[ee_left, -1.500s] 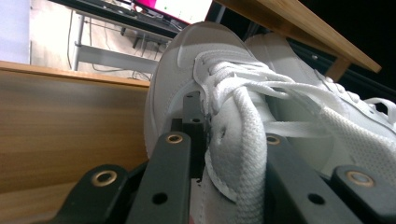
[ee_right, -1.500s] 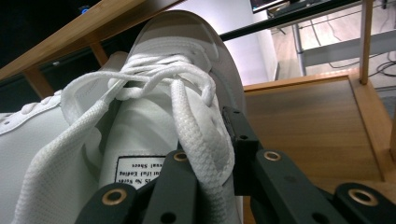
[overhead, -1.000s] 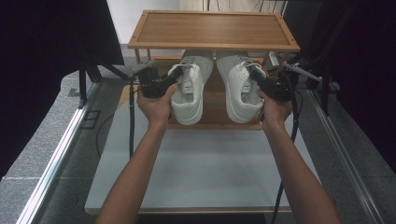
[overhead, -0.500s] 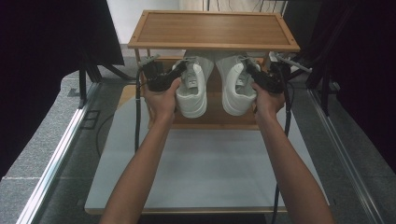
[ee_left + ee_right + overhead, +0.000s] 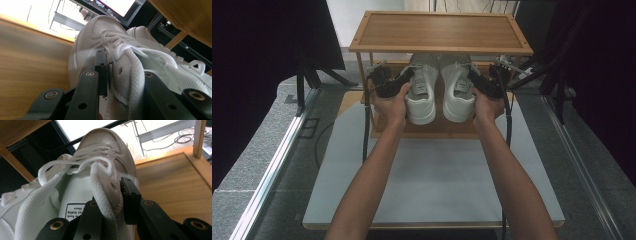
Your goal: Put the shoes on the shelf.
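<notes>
While the person's forearms reach in from the near edge of the grey worktop point(image 5: 432, 180), the left claw point(image 5: 404, 82) and the right claw point(image 5: 477, 82) each carry one white sneaker onto the lower shelf point(image 5: 432, 127) of a wooden shoe rack, under its top shelf point(image 5: 442, 32). The left sneaker point(image 5: 421, 92) and the right sneaker point(image 5: 457, 92) lie side by side, just apart, toes pointing away from the person and partly hidden beneath the top shelf, heels toward the shelf's near edge. In the left gripper view, the left claw point(image 5: 120, 77) straddles the outer side wall of its sneaker point(image 5: 100, 37) at the lacing, one jaw outside, the other inside the opening; its jaws have just been opening, yet the outer pad sits against the leather, so it grips the sneaker's side. In the right gripper view, the right claw point(image 5: 112, 197) holds its sneaker point(image 5: 105, 145) likewise, a thick white lace point(image 5: 105, 192) draped over the collar between the jaws; these jaws have also just been opening, with the wall clamped between them.
</notes>
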Demonstrator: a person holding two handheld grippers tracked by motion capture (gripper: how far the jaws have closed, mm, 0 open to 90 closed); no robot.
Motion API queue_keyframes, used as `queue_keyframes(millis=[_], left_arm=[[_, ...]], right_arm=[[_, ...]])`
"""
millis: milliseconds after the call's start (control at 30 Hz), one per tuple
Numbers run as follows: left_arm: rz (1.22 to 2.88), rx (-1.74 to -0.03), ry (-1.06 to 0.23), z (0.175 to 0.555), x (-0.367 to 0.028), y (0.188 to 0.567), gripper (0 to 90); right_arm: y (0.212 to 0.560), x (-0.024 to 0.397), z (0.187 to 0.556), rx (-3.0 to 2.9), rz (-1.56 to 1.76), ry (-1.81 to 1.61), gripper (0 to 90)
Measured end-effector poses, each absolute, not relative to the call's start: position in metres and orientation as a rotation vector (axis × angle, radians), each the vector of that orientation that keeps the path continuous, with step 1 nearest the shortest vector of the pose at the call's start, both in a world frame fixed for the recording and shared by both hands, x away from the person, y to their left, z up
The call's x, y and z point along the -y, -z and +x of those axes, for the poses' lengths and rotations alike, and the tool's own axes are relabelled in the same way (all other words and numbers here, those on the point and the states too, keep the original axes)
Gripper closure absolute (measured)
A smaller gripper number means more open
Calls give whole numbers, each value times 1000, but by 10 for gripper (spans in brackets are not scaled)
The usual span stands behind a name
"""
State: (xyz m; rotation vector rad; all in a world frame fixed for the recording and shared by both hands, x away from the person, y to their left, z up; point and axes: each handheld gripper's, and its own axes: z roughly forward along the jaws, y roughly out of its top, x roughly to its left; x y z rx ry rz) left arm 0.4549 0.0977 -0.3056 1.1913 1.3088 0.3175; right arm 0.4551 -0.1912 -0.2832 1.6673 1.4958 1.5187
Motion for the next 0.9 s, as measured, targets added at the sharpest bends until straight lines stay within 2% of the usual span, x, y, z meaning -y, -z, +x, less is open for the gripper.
queue_keyframes(millis=[133, 200, 433, 500, 567, 733, 833, 900], left_arm=[[1178, -1319, -331, 455, -95, 305, 765], [1152, -1337, -330, 457, -90, 305, 750], [1204, -1333, -313, 464, -85, 303, 636], [1173, -1304, -252, 467, -89, 305, 571], [1148, -1262, -212, 467, -91, 302, 537], [1208, -1213, -240, 458, -91, 296, 468], [1208, -1185, -251, 448, -96, 293, 474], [1223, -1164, -264, 441, -99, 289, 512]], right_arm=[[287, 192, 457, -1490, 1651, -1531, 774], [287, 188, 458, -1491, 1660, -1533, 737], [284, 175, 464, -1509, 1685, -1530, 565], [284, 177, 465, -1494, 1703, -1553, 483], [282, 181, 463, -1434, 1711, -1641, 466], [272, 185, 451, -1479, 1606, -1658, 447], [268, 185, 440, -1512, 1521, -1647, 459], [264, 185, 431, -1545, 1467, -1621, 483]])
